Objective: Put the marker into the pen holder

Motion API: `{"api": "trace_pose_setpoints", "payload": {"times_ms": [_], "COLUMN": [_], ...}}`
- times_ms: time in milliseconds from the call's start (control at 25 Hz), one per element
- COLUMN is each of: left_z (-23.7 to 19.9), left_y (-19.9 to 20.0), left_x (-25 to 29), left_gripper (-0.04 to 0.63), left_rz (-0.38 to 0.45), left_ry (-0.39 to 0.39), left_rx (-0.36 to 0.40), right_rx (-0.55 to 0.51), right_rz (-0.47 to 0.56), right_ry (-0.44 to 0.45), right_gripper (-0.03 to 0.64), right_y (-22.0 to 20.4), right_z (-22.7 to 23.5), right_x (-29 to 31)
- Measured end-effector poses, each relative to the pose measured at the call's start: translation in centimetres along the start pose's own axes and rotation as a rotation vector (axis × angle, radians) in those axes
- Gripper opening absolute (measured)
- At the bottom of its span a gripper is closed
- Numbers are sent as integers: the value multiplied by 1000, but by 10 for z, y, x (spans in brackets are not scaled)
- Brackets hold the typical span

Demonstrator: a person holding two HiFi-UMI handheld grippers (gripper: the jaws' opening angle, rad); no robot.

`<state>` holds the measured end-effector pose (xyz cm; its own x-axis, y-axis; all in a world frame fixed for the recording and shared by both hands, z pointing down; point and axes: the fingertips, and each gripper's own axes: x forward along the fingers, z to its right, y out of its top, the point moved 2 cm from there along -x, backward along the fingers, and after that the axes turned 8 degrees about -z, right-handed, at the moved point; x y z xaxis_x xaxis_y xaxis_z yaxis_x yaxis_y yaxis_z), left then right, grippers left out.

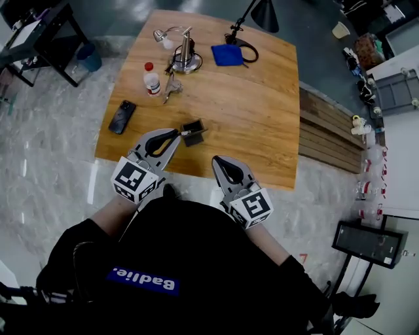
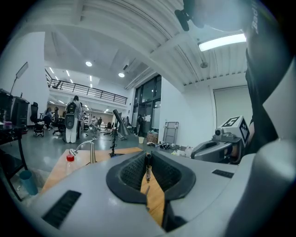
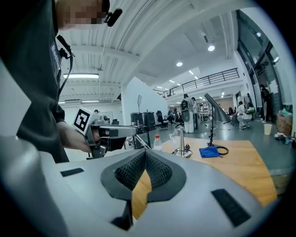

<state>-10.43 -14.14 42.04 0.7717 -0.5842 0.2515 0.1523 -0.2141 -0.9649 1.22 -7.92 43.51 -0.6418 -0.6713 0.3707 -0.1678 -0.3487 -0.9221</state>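
Note:
My left gripper (image 1: 175,136) is shut on a thin dark marker (image 1: 196,132), which pokes out of its tips over the small black pen holder (image 1: 192,124) near the table's front edge. In the left gripper view the marker (image 2: 148,167) stands pinched between the ribbed pads, at the tips of my left gripper (image 2: 148,156). The right gripper view shows the left gripper (image 3: 107,135) with the marker (image 3: 141,141) sticking out of it. My right gripper (image 1: 220,161) rests shut and empty at the table's front edge, to the right of the holder. In its own view, my right gripper (image 3: 145,153) has its tips together.
On the wooden table (image 1: 262,118) lie a black phone (image 1: 122,116), a red-capped bottle (image 1: 152,80), a metal stand (image 1: 185,55), a blue cloth (image 1: 227,54) and a black lamp (image 1: 262,13). A wooden bench (image 1: 330,127) stands to the right.

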Motion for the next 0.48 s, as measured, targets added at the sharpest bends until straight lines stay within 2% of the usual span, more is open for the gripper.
{"api": "trace_pose_setpoints", "payload": {"times_ms": [200, 360, 480], "left_z": [-36, -45, -47], "left_y": [-22, -50, -71], "left_x": [33, 59, 77], "left_gripper": [42, 43, 43], "left_rz": [-70, -131, -173], "left_ry": [-47, -65, -51], "left_rx": [-26, -67, -79], "right_rx": [-10, 11, 6], "right_rz": [-15, -35, -36], "right_ry": [-19, -39, -27], "right_gripper": [6, 6, 6], "right_y": [3, -1, -2], "right_z": [4, 21, 37], "right_x": [16, 12, 10]}}
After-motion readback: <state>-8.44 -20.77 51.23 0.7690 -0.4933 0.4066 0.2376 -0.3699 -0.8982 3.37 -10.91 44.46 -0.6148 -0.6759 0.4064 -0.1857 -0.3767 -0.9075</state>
